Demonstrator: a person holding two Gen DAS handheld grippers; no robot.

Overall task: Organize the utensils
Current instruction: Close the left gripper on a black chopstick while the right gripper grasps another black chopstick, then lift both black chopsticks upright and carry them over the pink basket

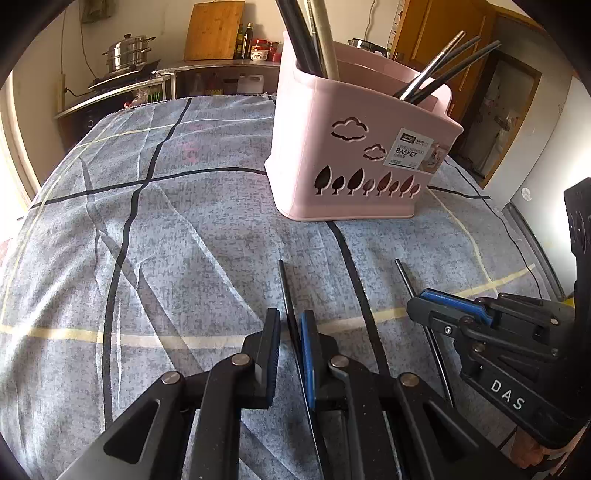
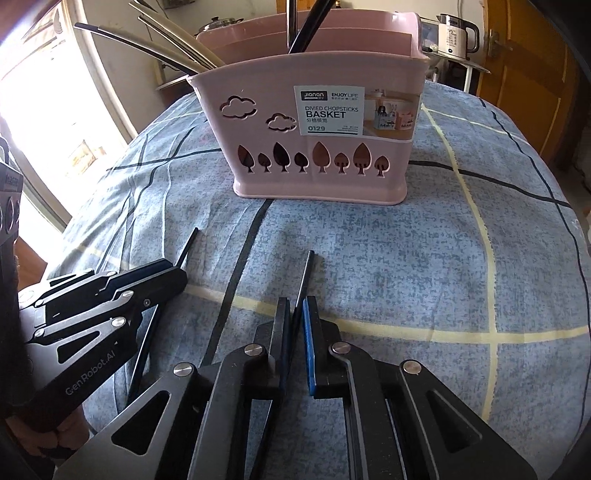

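A pink divided chopsticks basket point(image 1: 332, 155) stands on the blue checked cloth; it also shows in the right wrist view point(image 2: 321, 147). Dark and silver utensils stick up from its compartments. My left gripper point(image 1: 291, 325) has its jaws closed around a black chopstick point(image 1: 284, 284) that lies along the cloth. My right gripper point(image 2: 295, 314) is closed around a second black chopstick point(image 2: 306, 273). Each gripper shows in the other's view: the right gripper point(image 1: 424, 299) on its chopstick point(image 1: 404, 277), the left gripper point(image 2: 177, 273) on its chopstick point(image 2: 188, 247).
The cloth-covered table point(image 1: 166, 240) drops off at its edges. A steel pot point(image 1: 127, 51) and a wooden cutting board point(image 1: 214, 29) stand on a counter behind. A kettle point(image 2: 458, 35) stands at the back right.
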